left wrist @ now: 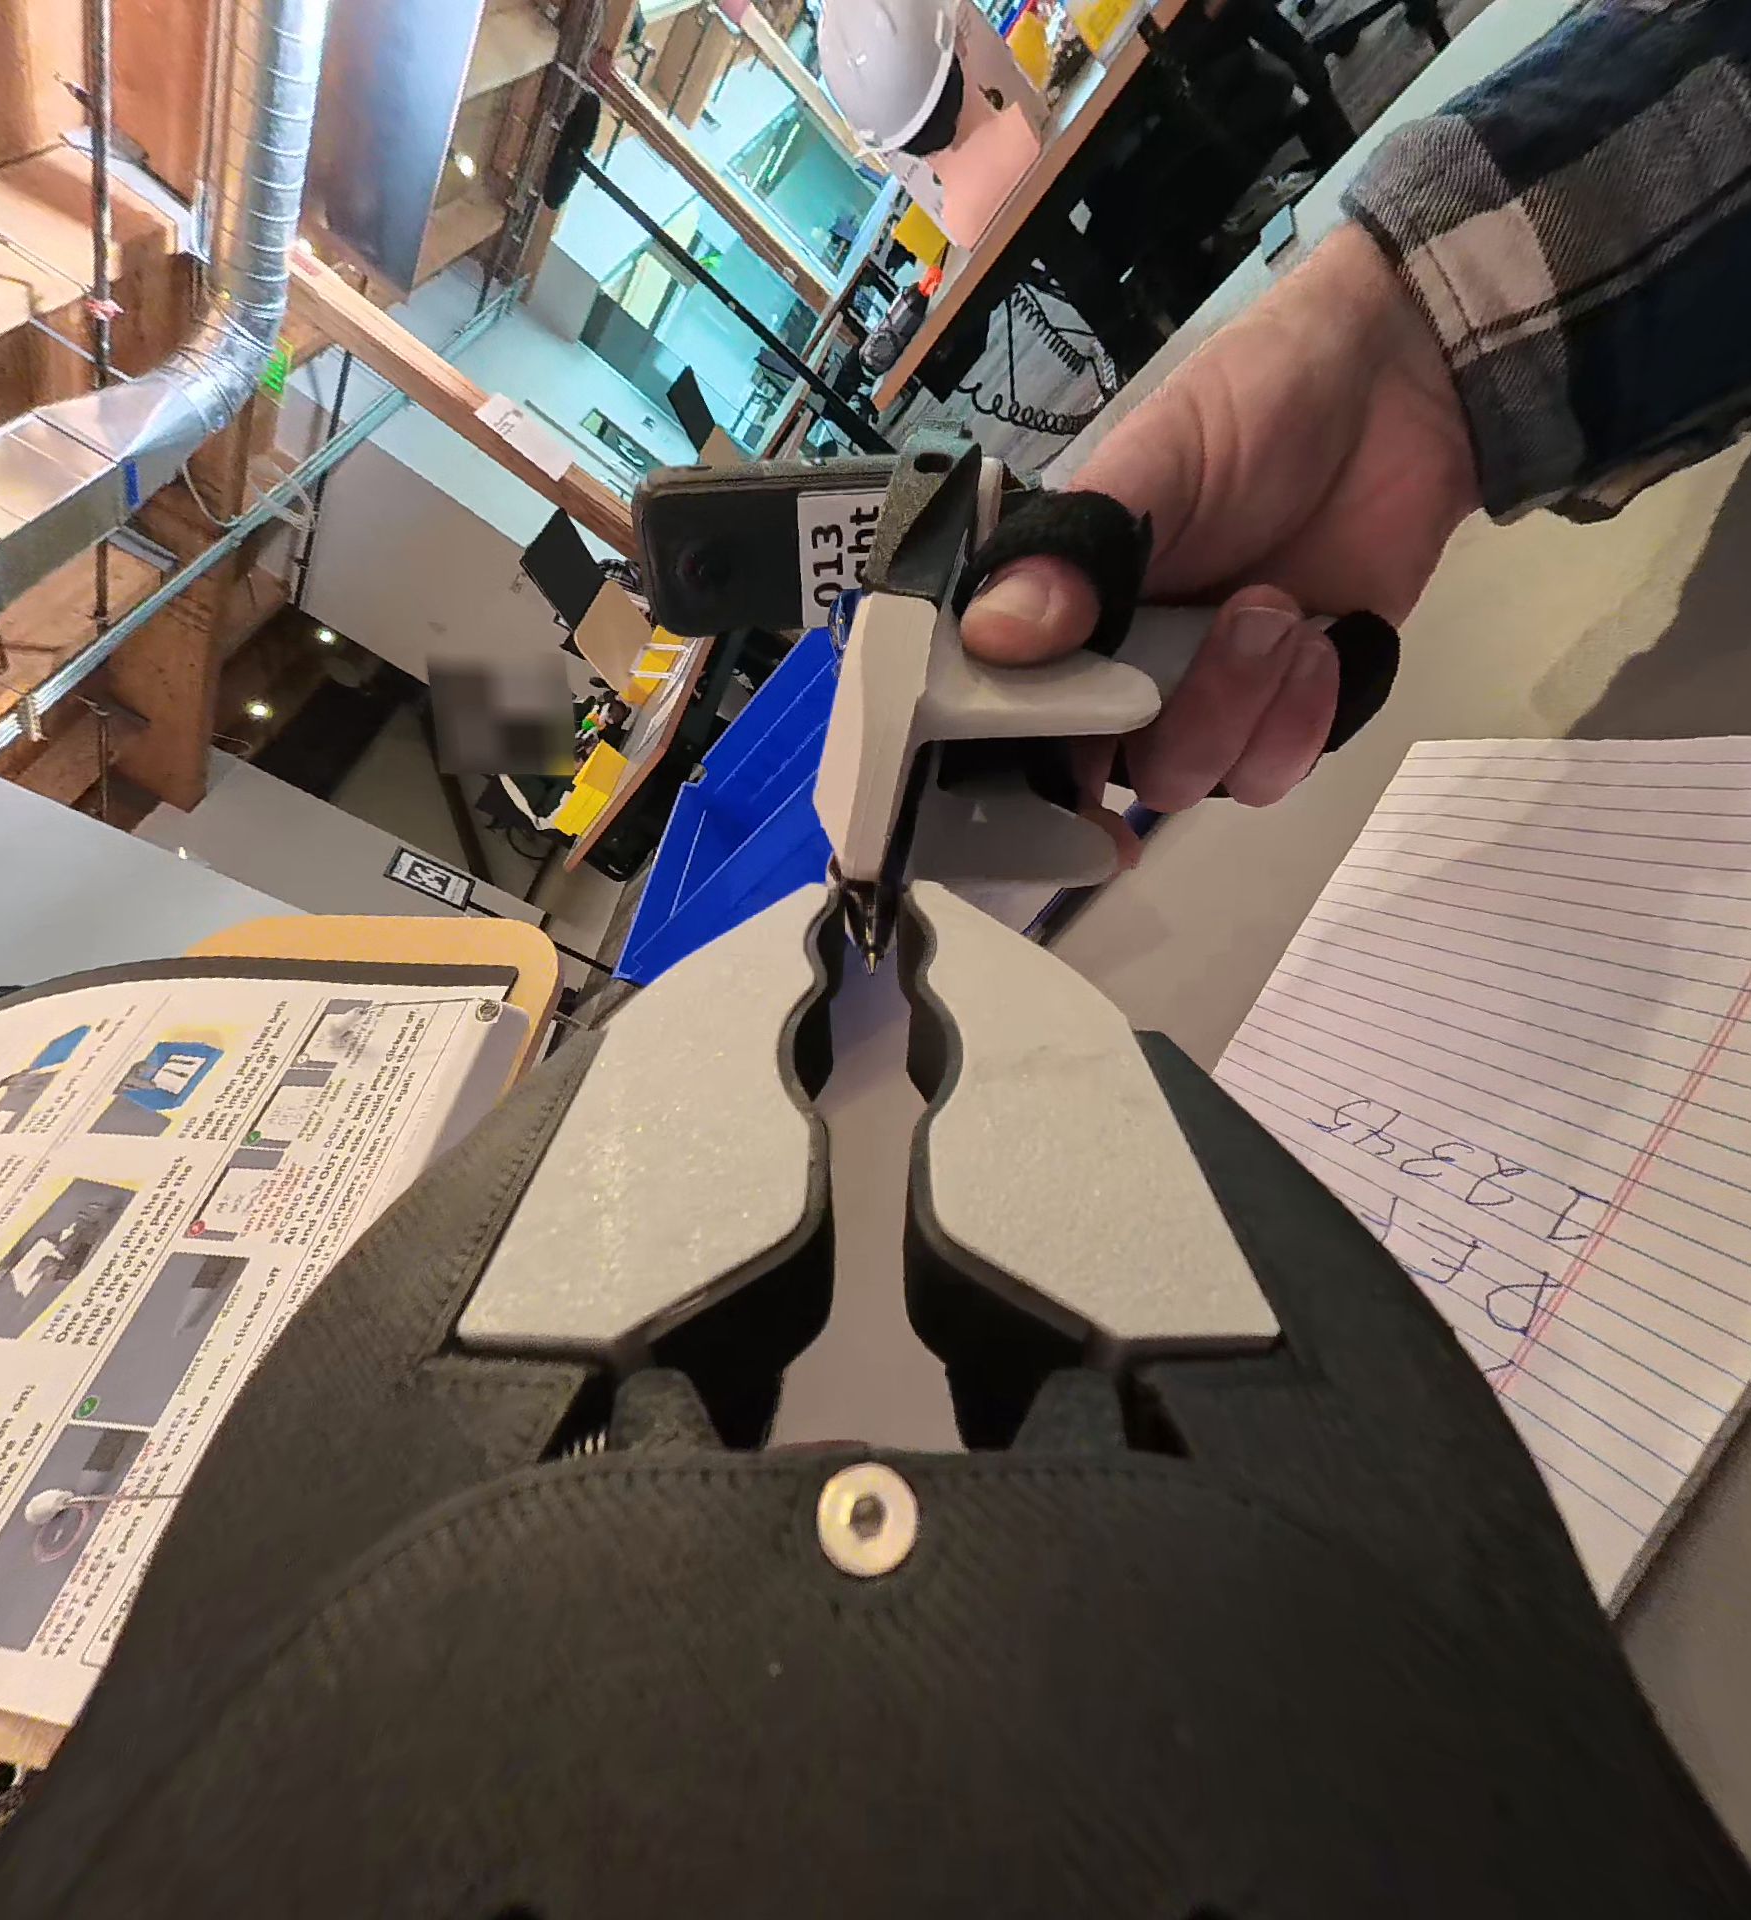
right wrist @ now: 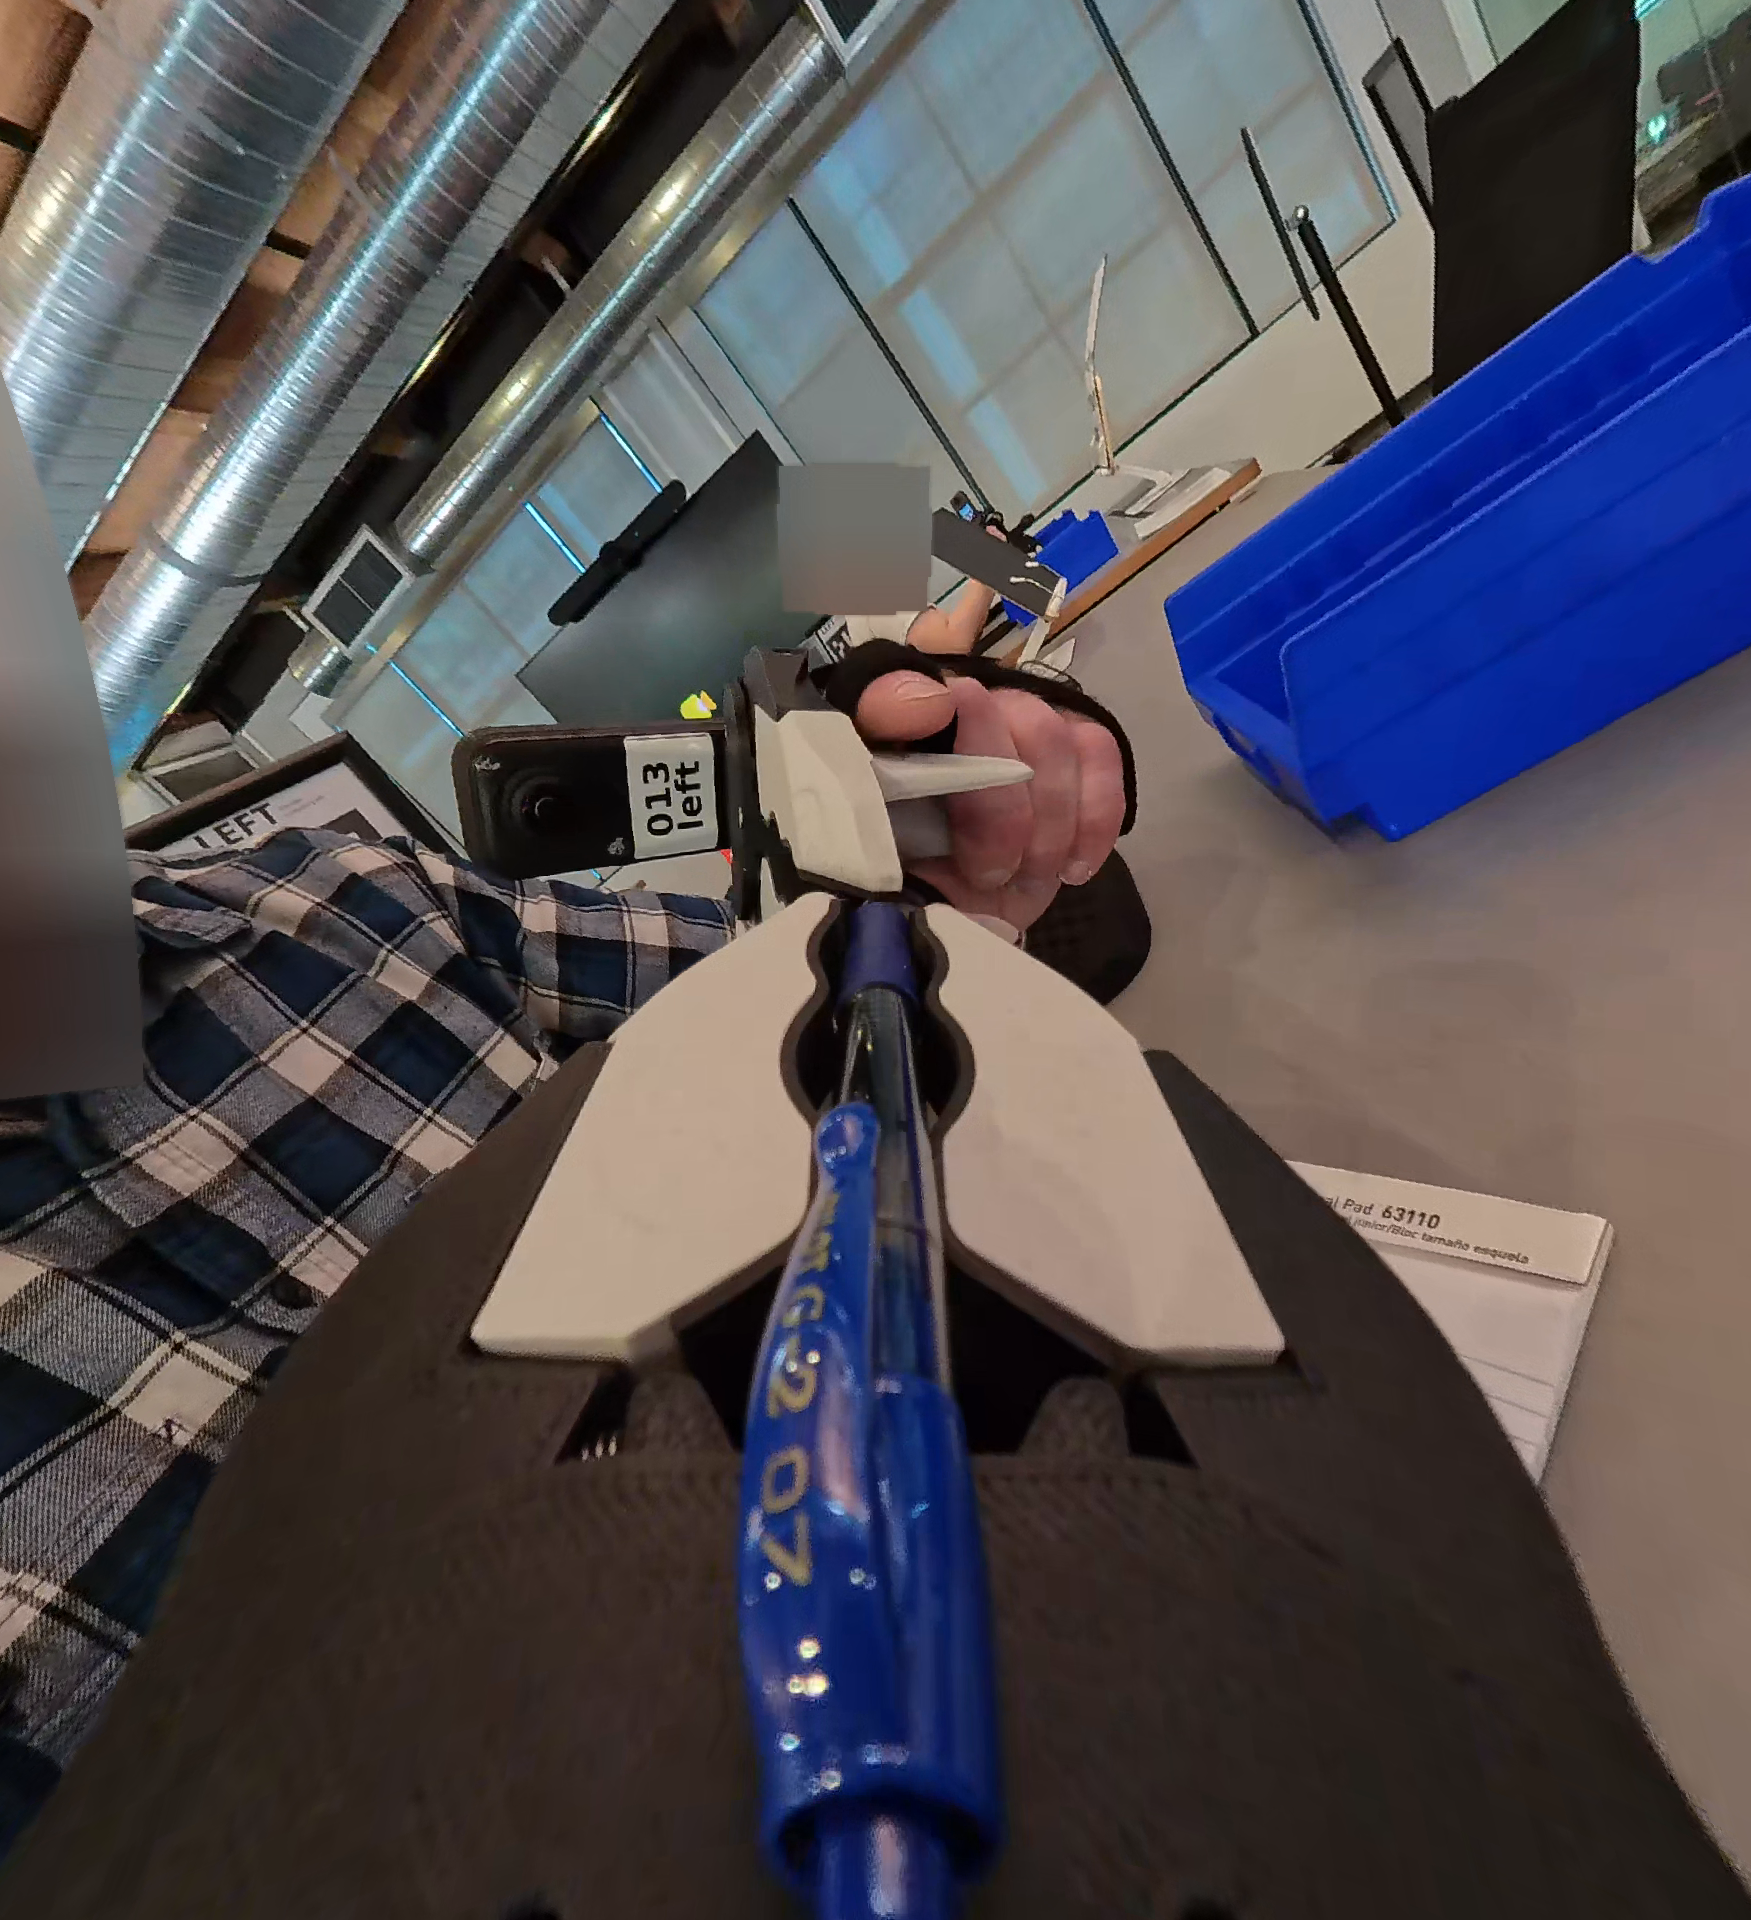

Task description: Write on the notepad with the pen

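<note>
The blue translucent plastic click pen with a clip fills the foreground of the right wrist view, running lengthwise up the middle of the right tongs. Their two pale grey fingers are pinched on its barrel, and the blue grip section pokes out past their tips. A bare hand with black finger straps and a blue-and-white plaid sleeve holds these tongs.

In the left wrist view, the pen's dark cone and metal point sit right between the tips of the left tongs. These fingers stand close together with a narrow slit between them. I cannot tell whether they clamp the point or only flank it.

The white lined notepad with a red margin line lies flat on the grey counter, to the right of the left tongs, and bears some blue handwriting. The pen point is off the paper, beside the pad.

A bright blue plastic bin stands on the counter, well apart from the pad. A printed instruction sheet with pictures lies to the left.
</note>
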`<state>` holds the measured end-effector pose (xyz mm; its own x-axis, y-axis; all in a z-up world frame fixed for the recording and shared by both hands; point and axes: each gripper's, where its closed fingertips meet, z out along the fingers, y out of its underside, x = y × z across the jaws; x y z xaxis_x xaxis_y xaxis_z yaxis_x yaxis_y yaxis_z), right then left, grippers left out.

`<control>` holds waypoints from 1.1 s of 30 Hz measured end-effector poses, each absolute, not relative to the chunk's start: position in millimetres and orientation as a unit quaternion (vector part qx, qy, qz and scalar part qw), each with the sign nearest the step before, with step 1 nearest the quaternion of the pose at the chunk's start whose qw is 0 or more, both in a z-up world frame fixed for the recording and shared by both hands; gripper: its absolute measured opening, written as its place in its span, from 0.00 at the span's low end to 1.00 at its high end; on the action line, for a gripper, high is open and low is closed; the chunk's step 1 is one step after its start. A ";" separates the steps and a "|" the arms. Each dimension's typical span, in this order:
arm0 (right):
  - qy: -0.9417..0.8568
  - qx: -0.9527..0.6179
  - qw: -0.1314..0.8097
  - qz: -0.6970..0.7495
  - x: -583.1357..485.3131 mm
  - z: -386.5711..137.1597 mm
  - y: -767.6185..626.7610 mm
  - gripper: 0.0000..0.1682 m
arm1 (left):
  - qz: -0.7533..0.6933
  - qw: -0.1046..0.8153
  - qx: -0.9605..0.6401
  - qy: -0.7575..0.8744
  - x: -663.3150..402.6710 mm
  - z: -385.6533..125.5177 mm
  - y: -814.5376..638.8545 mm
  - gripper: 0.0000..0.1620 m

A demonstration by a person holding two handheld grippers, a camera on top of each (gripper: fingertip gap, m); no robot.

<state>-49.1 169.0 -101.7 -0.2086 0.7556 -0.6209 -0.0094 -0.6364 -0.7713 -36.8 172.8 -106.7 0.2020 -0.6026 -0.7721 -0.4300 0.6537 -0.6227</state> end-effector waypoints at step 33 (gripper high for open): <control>-0.414 -0.544 0.699 0.209 -12.0 -45.5 217.0 0.73 | -0.544 0.551 -0.520 0.361 -70.7 -79.3 201.9 0.05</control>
